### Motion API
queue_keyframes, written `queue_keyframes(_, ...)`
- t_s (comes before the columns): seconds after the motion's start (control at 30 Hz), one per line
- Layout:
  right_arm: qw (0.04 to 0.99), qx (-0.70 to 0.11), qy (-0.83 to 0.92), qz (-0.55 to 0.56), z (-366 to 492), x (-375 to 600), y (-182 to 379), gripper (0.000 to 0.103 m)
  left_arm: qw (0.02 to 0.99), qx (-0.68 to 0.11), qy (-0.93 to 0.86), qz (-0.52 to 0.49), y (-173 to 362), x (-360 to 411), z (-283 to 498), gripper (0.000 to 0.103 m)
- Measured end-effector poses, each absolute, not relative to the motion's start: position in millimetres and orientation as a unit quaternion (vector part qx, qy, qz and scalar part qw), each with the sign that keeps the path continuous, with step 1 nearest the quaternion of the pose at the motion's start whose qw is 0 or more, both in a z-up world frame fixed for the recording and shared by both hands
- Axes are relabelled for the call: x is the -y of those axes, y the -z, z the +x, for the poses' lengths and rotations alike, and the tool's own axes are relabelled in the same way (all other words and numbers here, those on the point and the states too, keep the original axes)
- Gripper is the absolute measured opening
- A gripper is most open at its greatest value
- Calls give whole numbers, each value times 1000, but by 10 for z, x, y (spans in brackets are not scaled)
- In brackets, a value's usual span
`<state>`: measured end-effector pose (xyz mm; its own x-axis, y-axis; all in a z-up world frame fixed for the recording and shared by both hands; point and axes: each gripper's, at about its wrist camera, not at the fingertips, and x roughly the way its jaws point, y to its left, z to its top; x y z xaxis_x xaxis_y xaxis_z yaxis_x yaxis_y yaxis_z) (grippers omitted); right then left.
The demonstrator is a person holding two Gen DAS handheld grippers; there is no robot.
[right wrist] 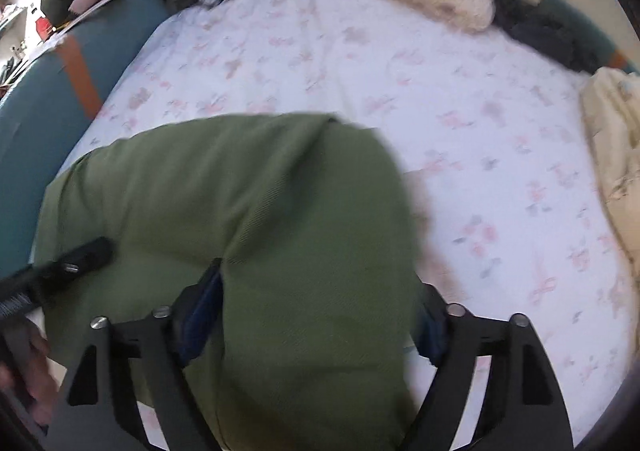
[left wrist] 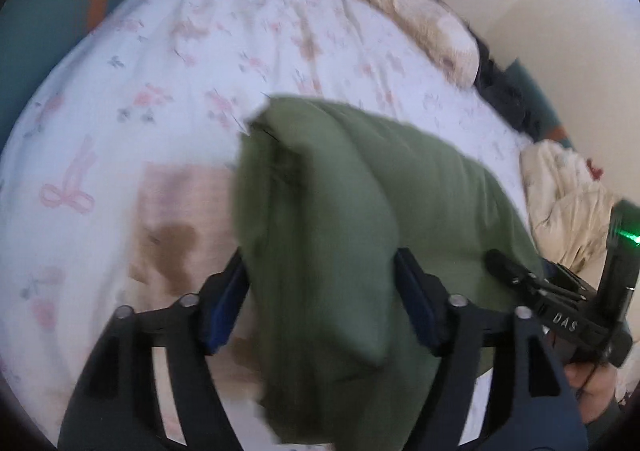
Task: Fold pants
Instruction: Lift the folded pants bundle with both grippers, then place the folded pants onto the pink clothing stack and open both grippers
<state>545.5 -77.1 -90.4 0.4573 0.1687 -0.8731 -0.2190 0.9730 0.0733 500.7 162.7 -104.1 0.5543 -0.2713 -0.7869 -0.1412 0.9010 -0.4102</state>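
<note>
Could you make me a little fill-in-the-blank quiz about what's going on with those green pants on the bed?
1. The pants held between both grippers are ____ in color.
2. The bed sheet under them is white with a pink ____ print.
3. The left gripper has its two fingers on either side of the ____.
4. By the wall, at the far edge of the bed, lies a cream-colored ____.

Missing words: green; floral; pants; pillow
</note>
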Motion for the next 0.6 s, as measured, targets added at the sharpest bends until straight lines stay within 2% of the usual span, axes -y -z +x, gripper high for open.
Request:
queue_keyframes(0.13,908,-408,-74,-59,5300,948,496,81,910,-372,-36,-183,631,-1740,4686,72)
queue_keyframes(0.17,918,-384,-79,-59,5237,955,394,74,921,-346,-33,-179,528,-1703,4626,72)
queue_keyframes(0.2,924,-368,-88,-57,5212,934,304,60,936,-310,-27,-167,398,-1597,4568,72)
queue_keyframes(0.23,927,-359,-95,-54,5222,891,243,52,945,-290,-29,-151,339,-1521,4592,72)
queue_keyframes(0.27,930,-350,-96,-57,5251,816,195,40,957,-263,-38,-119,260,-1368,4603,72)
queue_keyframes(0.3,932,-344,-92,-61,5304,739,173,39,962,-254,-48,-91,228,-1248,4661,72)
queue_keyframes(0.37,935,-337,-93,-62,5374,613,163,38,960,-270,-44,-52,280,-1022,4873,53)
queue_keyframes(0.4,935,-334,-100,-59,5436,546,188,35,956,-288,-39,-48,345,-957,4986,39)
queue_keyframes(0.47,934,-340,-96,-58,5554,460,329,36,949,-309,-49,-51,545,-911,5152,37)
queue_keyframes(0.53,932,-342,-117,-13,5616,483,598,35,950,-297,-70,-71,698,-965,5163,37)
queue_keyframes(0.6,924,-367,-108,-11,5689,477,917,35,936,-330,-78,-95,1019,-1070,5238,40)
